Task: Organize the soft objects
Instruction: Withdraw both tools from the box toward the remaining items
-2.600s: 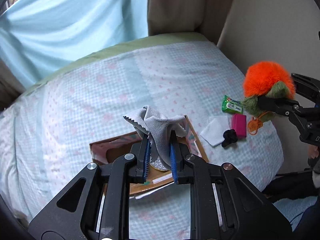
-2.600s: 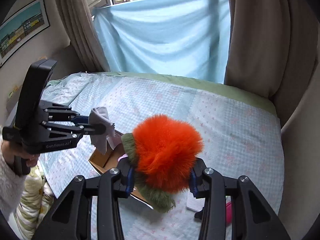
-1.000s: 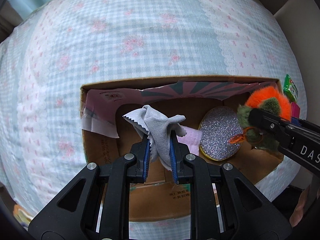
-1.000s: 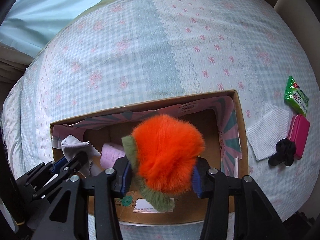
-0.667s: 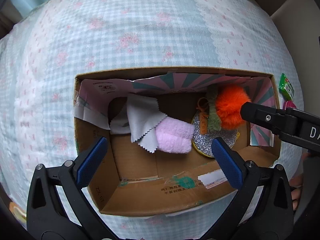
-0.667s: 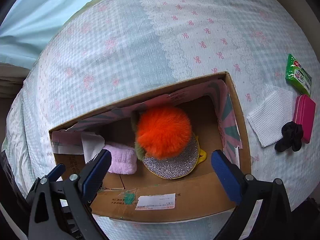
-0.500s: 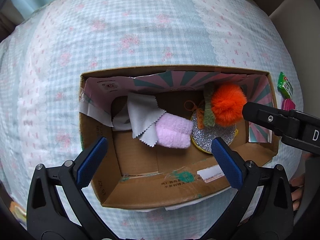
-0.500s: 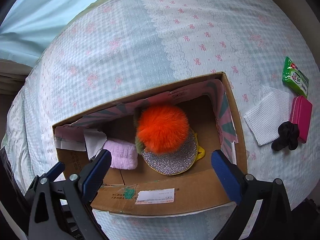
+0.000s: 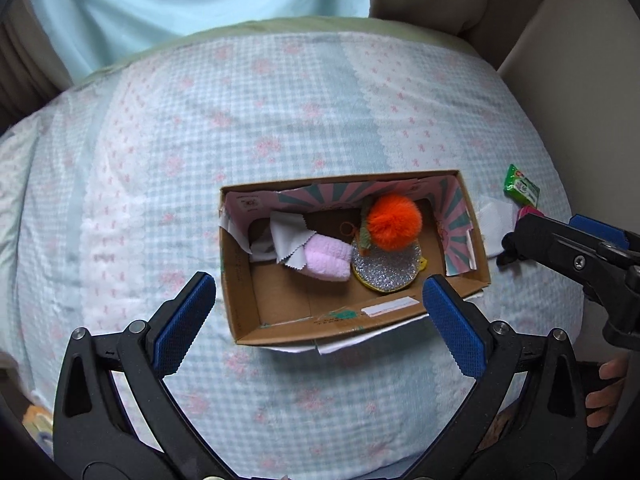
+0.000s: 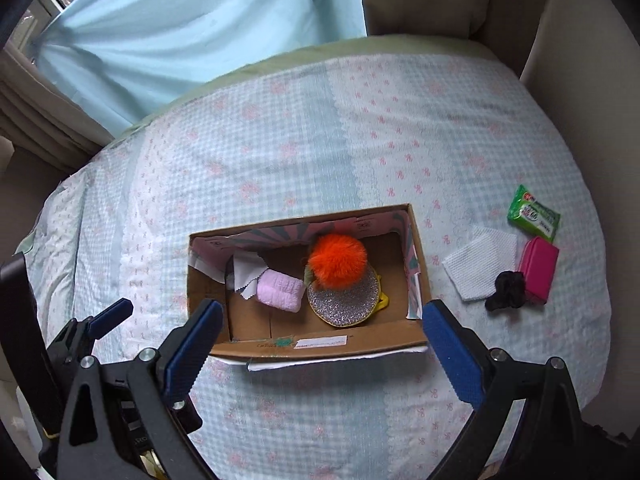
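An open brown cardboard box (image 9: 320, 330) with a pink-and-teal striped lining sits on a bed covered by a pale blue gingham quilt with pink bows (image 9: 240, 128). Four soft things lie inside it. At the left end a grey cloth with pinked edges (image 9: 286, 238) rests against the far wall. Just right of it, touching it, is a rolled pale pink fluffy towel (image 9: 326, 258). Right of that lies a round silver glitter pouch with a yellow rim (image 9: 386, 266), and a bright orange furry pompom with a green fringe (image 9: 394, 222) sits on the pouch's far edge.

The left gripper (image 9: 320, 308) hangs above the near side of the box, its blue-padded fingers (image 9: 186, 322) spread fully wide with nothing between them. The right gripper (image 10: 320, 330) hangs likewise over the box, fingers as far apart and empty; from the left wrist view its black frame reaches in at the right edge.

On the quilt, right of the box and apart from it, lie a white textured cloth square (image 10: 480, 266), a black scrunchie (image 10: 506, 290) touching its right corner, a magenta rectangular case (image 10: 538, 270) and, farther off, a green printed packet (image 10: 534, 214).
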A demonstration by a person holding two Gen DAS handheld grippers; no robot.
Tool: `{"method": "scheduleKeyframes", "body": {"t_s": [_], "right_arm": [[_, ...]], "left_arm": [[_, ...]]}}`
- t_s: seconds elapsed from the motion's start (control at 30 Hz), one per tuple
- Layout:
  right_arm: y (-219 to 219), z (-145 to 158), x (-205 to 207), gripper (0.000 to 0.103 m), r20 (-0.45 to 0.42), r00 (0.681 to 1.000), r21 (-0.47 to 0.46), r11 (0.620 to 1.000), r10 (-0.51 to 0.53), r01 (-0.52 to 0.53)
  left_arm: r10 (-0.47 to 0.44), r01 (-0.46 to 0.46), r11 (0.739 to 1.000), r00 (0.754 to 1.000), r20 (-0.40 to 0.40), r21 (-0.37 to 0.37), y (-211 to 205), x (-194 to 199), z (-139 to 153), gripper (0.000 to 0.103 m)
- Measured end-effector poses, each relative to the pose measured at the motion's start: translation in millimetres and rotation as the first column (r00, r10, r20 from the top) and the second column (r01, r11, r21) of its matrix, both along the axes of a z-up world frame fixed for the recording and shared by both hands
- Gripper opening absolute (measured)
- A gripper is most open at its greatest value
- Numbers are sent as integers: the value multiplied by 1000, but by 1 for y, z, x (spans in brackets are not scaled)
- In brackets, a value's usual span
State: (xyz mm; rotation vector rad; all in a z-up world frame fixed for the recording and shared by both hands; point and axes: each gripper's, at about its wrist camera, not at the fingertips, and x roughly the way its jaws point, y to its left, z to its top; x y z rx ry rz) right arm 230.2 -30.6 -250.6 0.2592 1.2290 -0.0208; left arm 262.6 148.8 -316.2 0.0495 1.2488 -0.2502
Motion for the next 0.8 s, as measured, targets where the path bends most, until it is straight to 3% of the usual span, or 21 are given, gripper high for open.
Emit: {"method": "scheduleKeyframes", "body": {"t_s": [0.2,0.37,0.53,0.8], "right_arm": [[-15,68,-59,99,118,993,-62,998,-25,32],[-40,101,-104,100,178,980,-110,988,-85,105],[-76,122,-138,100,219,966,-174,969,-136,175],[-151,133,-164,100,284,948,-226,950,-148,216]], "left_arm": [[-40,37,999,988,148,24,5,-45,83,103],[-65,60,998,964,257,26,4,-76,132,103],[-71,77,997,948,311,-9,-16,-100,153,103],[-86,105,994,942,323,-43,-75,-124,159,103]]}}
